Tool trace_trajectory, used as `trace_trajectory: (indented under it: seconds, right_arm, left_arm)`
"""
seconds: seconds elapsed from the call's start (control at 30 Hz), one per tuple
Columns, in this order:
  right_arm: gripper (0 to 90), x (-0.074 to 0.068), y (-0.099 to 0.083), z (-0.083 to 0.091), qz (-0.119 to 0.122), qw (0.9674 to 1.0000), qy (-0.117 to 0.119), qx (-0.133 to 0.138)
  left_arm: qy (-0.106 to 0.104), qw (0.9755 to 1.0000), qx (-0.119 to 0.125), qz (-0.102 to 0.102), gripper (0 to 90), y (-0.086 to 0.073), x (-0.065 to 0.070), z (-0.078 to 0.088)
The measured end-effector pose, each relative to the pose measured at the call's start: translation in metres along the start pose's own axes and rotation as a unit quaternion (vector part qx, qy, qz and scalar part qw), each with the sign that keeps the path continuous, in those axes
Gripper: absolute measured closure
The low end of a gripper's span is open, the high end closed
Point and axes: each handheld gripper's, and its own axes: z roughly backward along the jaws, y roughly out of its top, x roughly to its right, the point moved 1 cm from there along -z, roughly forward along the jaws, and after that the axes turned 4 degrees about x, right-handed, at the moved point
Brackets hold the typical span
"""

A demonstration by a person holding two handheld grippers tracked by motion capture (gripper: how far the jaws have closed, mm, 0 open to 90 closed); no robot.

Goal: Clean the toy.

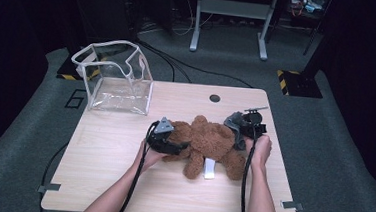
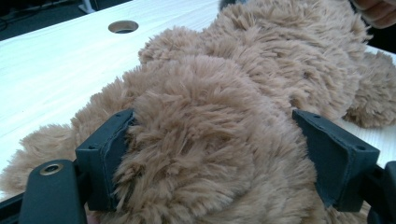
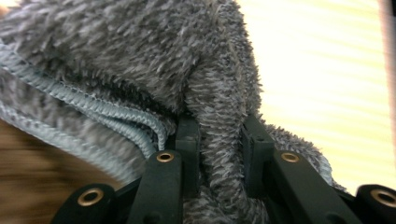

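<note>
My left claw (image 1: pixel 179 146): black body, grey three-cornered plate (image 1: pixel 164 126) on top, black cable (image 1: pixel 135 182) trailing back along my forearm. Its jaws are dark, blocky, angular pads, each with small pinholes at the corners; a brass-ringed hole sits in the black link below one. My right claw (image 1: pixel 238 134): black and grey housing, black cable (image 1: pixel 244 185). Its black jaw links carry brass-ringed rivets. Both my forearms are bare, no sleeves.

You worked on a pale, matt wood-grain surface (image 1: pixel 108 145). The teddy bear (image 1: pixel 208 142) was shaggy brown plush, its garment (image 3: pixel 140 60) fuzzy grey fleece with ribbed blue stitching. The bag (image 1: pixel 115 81) was glossy clear plastic.
</note>
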Motion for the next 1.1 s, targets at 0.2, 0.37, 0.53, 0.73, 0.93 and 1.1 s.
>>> trace_trajectory:
  seconds: [0.2,0.37,0.53,0.73,0.93,1.1]
  right_arm:
    - [72.8,0.026,-0.012,0.010,-0.040,0.9991,-0.013,-0.001]
    - [72.8,0.033,-0.012,0.052,-0.042,0.9976,0.008,0.054]
    - [72.7,0.030,-0.013,0.092,-0.023,0.9948,0.038,0.092]
    - [72.6,0.010,-0.017,0.108,0.007,0.9909,0.083,0.106]
    - [72.7,-0.022,-0.022,0.089,0.039,0.9902,0.108,0.079]
    - [72.9,-0.027,-0.023,0.063,0.044,0.9897,0.124,0.057]
  left_arm:
    - [-0.002,1.0000,0.001,0.006,18.2,0.000,-0.001,0.000]
    - [-0.005,1.0000,0.001,0.006,18.2,0.000,-0.001,0.001]
    - [-0.005,1.0000,-0.002,0.003,18.2,0.001,0.000,0.002]
    - [-0.002,1.0000,0.001,0.002,18.2,0.000,0.000,0.001]
    - [-0.003,1.0000,-0.001,0.002,18.2,0.000,0.001,0.001]
    - [-0.001,1.0000,0.001,0.001,18.2,0.000,0.001,0.001]
